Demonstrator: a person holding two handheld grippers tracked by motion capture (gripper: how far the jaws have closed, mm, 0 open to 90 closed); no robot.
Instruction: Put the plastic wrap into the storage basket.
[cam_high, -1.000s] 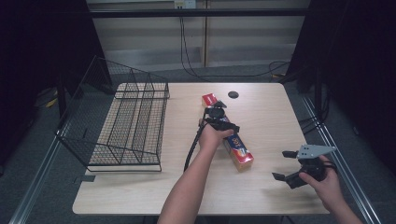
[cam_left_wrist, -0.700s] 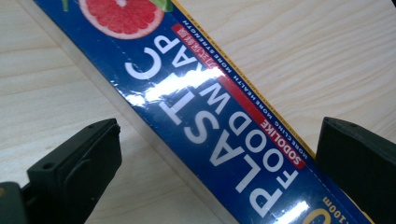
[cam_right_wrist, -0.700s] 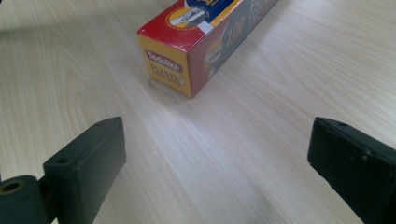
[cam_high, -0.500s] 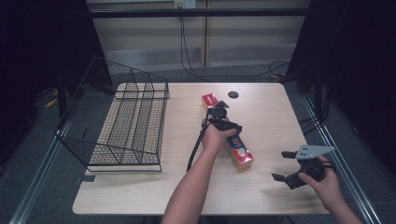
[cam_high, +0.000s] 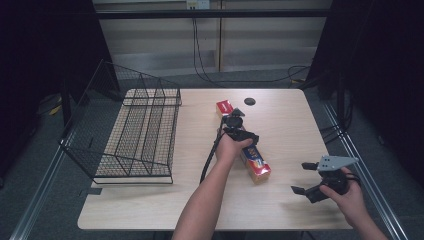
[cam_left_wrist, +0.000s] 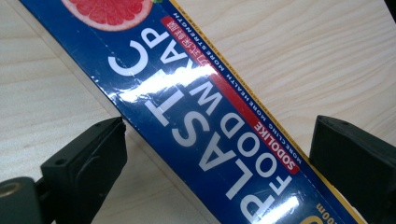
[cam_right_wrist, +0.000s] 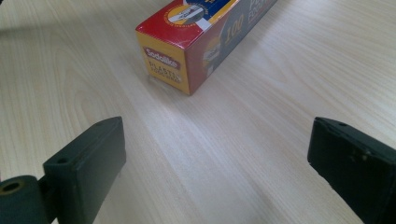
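Note:
A long blue, red and yellow plastic-wrap box (cam_high: 258, 168) lies flat and diagonal on the wooden table (cam_high: 280, 212). My left gripper (cam_high: 238, 129) is low over the box's far half. In the left gripper view it (cam_left_wrist: 217, 154) is open, with the box (cam_left_wrist: 187, 102) running slantwise between the jaws, neither jaw pressing on it. My right gripper (cam_high: 300, 177) hovers open near the table's front right, a little right of the box's near end. In the right gripper view the box's red and yellow end (cam_right_wrist: 180, 56) lies ahead of the open right gripper (cam_right_wrist: 217, 154).
A black wire basket (cam_high: 140, 135) stands on the table's left half, its tall back wall to the left. A small black disc (cam_high: 249, 101) lies near the far edge. Cables hang behind the table.
My left hand has crept slightly right over the box. The box has stayed put and the right gripper has barely moved.

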